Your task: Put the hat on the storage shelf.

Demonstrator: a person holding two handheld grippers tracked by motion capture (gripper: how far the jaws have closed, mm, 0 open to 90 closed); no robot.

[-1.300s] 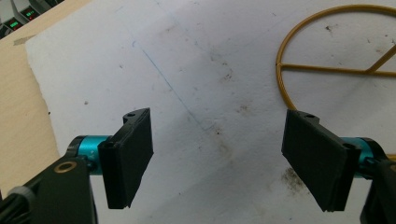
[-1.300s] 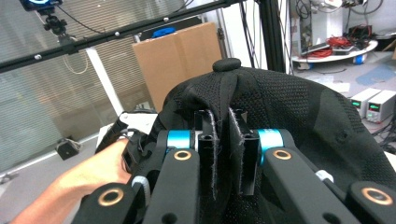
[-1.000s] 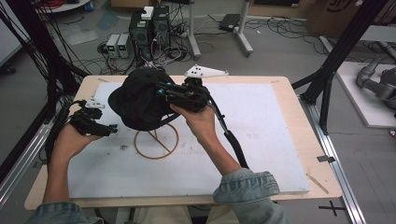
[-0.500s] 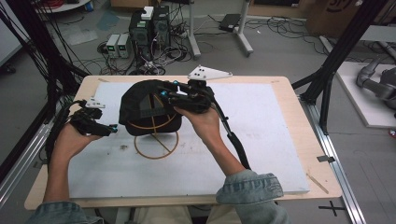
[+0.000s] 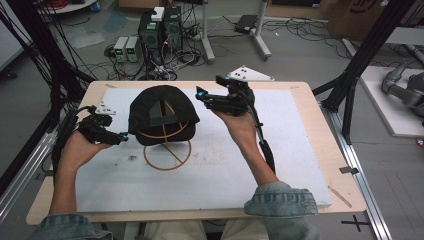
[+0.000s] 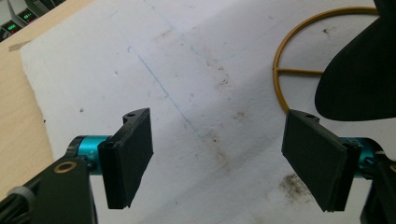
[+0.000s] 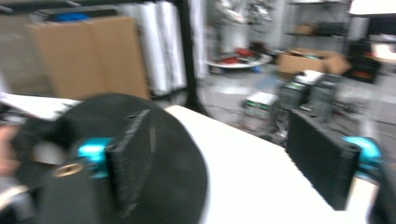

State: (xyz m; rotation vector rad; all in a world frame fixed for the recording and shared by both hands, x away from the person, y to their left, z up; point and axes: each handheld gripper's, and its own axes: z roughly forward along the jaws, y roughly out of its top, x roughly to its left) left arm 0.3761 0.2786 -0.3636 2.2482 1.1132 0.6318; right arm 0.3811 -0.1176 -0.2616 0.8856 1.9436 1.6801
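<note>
A black cap (image 5: 161, 114) sits on top of a thin gold wire stand (image 5: 167, 156), a bit left of the middle of the table (image 5: 310, 107). The stand's round ring lies flat on the white sheet (image 5: 220, 170) that covers most of the table.

From the high view, the left gripper (image 5: 118, 137) is just to the left of the cap, very close to its rim, but you cannot tell if it touches. The right gripper (image 5: 201, 95) is up in the air on the right side of the cap, and it is apart from it. The person's left hand (image 5: 80, 147) and right hand (image 5: 239, 122) come in from the near edge.

The left gripper view shows something the high view cannot: its two black fingers (image 6: 130, 156) are spread wide with nothing between them (just the dirty white sheet below). It also shows part of the gold ring and the dark edge of the cap at the far right.

The right gripper view is blurry. Its fingers (image 7: 322, 156) are wide apart too, with nothing between them. The cap bulges behind the left finger, and boxes (image 7: 310, 60) and shelves fill the room beyond.
</note>
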